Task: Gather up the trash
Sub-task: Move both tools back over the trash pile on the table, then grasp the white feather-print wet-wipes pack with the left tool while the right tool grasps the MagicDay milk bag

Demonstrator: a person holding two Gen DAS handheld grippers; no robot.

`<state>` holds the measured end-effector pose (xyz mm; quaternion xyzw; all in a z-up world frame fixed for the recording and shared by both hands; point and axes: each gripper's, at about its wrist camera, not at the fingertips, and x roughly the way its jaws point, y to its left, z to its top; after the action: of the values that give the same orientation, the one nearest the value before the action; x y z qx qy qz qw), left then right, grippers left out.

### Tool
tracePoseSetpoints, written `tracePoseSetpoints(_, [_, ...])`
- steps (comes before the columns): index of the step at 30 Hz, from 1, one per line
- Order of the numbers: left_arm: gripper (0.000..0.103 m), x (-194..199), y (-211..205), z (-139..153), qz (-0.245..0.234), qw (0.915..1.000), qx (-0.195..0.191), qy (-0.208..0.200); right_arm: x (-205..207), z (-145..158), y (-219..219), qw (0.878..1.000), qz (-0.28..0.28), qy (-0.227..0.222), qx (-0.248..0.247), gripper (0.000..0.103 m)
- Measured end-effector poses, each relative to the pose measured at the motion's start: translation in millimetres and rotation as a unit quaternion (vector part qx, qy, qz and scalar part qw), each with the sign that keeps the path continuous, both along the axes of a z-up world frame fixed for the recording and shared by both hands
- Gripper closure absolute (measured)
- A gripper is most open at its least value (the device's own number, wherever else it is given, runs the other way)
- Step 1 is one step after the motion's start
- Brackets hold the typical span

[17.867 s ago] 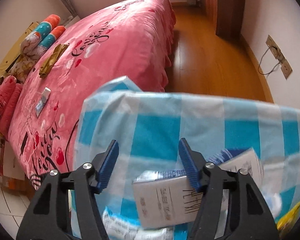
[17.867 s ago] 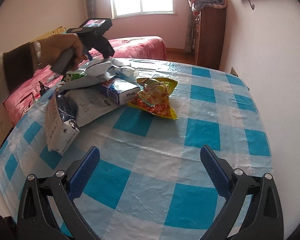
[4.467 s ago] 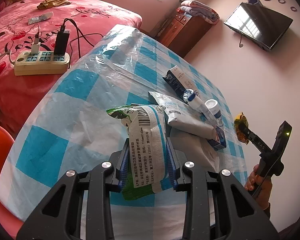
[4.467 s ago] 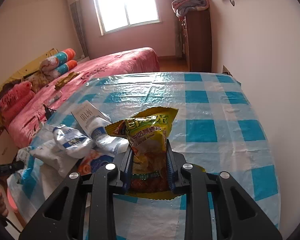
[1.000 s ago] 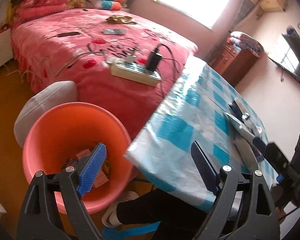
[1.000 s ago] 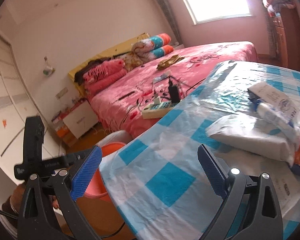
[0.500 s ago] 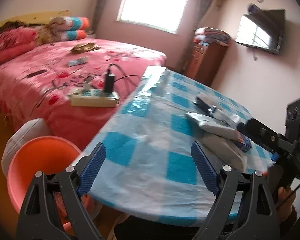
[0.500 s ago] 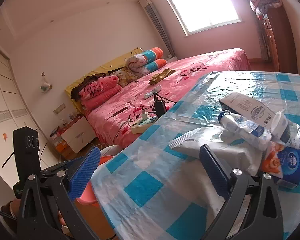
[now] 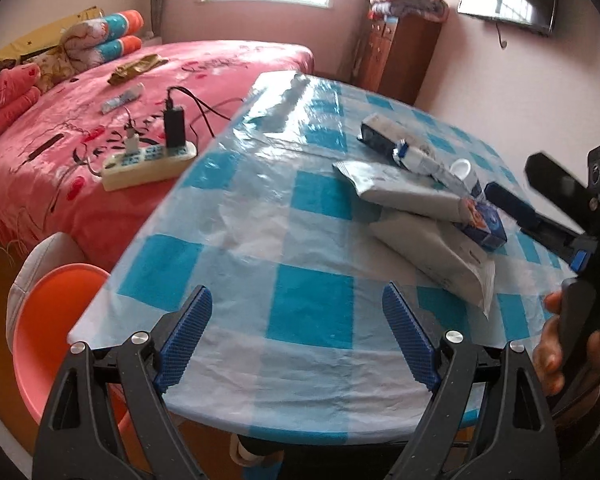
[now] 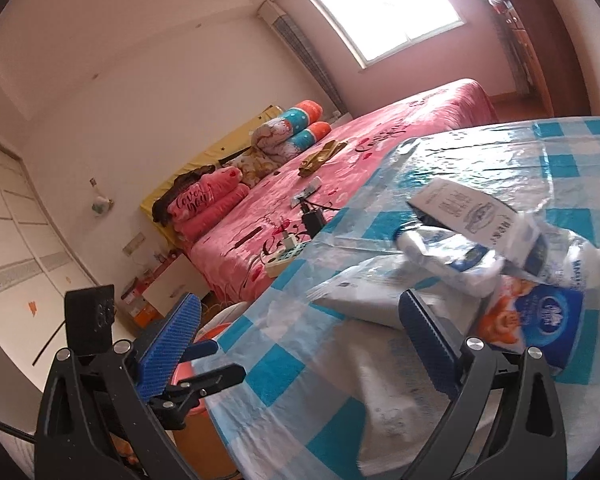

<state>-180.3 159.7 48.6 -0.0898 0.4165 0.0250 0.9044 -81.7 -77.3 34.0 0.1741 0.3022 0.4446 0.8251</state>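
Note:
On the blue-checked table lies a trash pile: two white pouches, a blue tissue pack, a white tube and a dark-sided box. My left gripper hangs open and empty over the table's near edge, short of the pile. The orange bin stands on the floor to its left. My right gripper is open with nothing in it. Its right finger is close to a white pouch, with the tissue pack, the tube and the box beyond.
A pink bed with a power strip and cables borders the table's left side. A wooden cabinet stands at the back wall. A hand holds the right gripper at the table's right edge. A white stool sits behind the bin.
The left view has swung from the orange bin up over the table toward the trash pile. The right gripper has closed in on the pile. Both stay open.

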Motion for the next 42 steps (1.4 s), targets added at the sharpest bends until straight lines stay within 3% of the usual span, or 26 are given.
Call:
tracePoseSetpoints(4, [0.015, 10, -16, -2, -0.013, 0.9997, 0.003, 0.019, 9, -2, -20, 1.000, -0.019, 0.010, -0.003, 0.005])
tracePoseSetpoints(14, [0.016, 29, -53, 5, -0.055, 0.9983, 0.002, 0.017, 34, -11, -78, 0.995, -0.087, 0.041, -0.005, 0.005])
tracePoseSetpoints(25, [0.015, 57, -88, 1, -0.091, 0.9918, -0.074, 0.051, 45, -15, -110, 0.991, -0.126, 0.030, -0.034, 0.005])
tracePoseSetpoints(30, [0.015, 69, -105, -5, -0.089, 0.9879, -0.102, 0.076, 53, -22, -129, 0.989, -0.143, 0.044, -0.024, 0.005])
tracePoseSetpoints(42, [0.015, 93, -143, -22, -0.064, 0.9891, -0.006, 0.132, 64, -30, -143, 0.988, -0.141, 0.064, -0.014, 0.005])
